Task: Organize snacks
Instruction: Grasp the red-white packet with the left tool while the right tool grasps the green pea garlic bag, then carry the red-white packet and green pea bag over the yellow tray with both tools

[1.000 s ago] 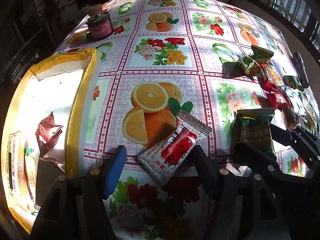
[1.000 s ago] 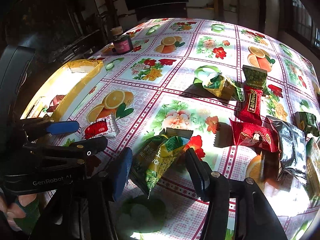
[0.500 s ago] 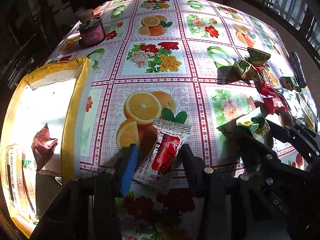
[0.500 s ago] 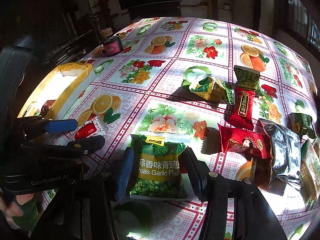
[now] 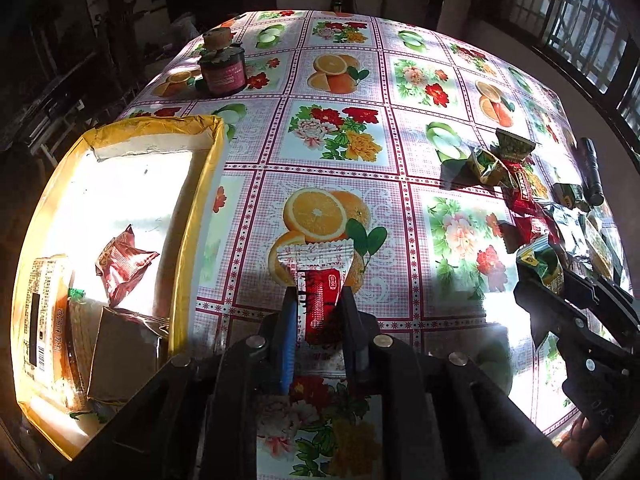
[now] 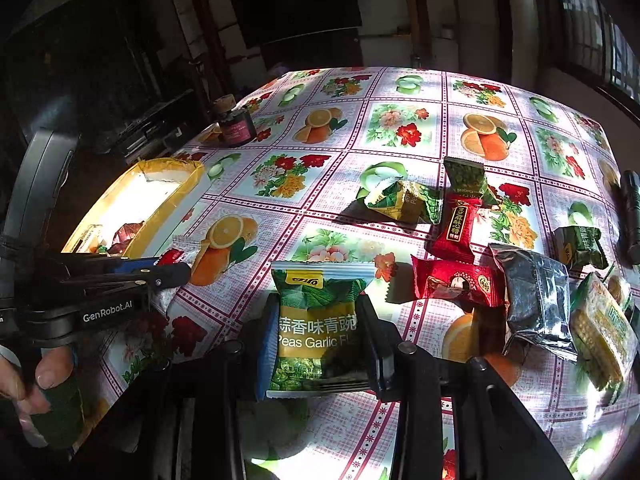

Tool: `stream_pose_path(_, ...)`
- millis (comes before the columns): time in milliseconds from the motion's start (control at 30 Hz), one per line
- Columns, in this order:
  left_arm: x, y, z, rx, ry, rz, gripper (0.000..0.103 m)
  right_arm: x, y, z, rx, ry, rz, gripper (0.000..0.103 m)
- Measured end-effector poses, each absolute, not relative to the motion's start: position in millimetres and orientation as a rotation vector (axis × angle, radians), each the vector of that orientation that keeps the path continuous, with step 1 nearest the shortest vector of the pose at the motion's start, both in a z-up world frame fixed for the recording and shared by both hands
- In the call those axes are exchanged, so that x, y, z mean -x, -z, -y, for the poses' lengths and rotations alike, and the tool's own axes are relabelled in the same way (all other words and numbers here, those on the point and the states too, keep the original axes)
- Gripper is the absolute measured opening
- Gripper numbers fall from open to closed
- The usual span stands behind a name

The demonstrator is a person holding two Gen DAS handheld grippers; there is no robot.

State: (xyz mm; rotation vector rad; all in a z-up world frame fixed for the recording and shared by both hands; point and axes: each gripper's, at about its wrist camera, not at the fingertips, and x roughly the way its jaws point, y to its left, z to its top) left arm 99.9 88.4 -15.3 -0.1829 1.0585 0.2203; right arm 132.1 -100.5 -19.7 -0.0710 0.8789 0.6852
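Here the left gripper (image 5: 316, 300) is clamped on a red packet (image 5: 320, 296) and the right gripper (image 6: 320, 336) on a green pea packet (image 6: 320, 320), probably for carrying to the yellow box (image 5: 192, 216) at frame left.

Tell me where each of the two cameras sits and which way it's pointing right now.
Left wrist: rides the left tool, looking forward over the fruit-print tablecloth; its fingers pinch a red-and-white snack sachet; yellow-rimmed box alongside.
Right wrist: rides the right tool, gripping a green garlic-pea packet; the person's hand shows.
Shared: box, dark jar, each other's tool.
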Motion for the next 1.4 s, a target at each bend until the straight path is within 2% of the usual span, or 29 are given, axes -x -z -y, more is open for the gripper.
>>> stream_pose_path(800,-18.2,-33.5,-136.0,0.280,-0.397,-0.917,0.018,-91.2,-9.3,56.1,0.064,-0.854,-0.827,0.040)
stream_pose_path(1400,-4.9,-33.5,-174.3,0.313,-0.469,-0.906,0.018,-82.4,-15.5,-9.1,0.123,-0.974,-0.819,0.040)
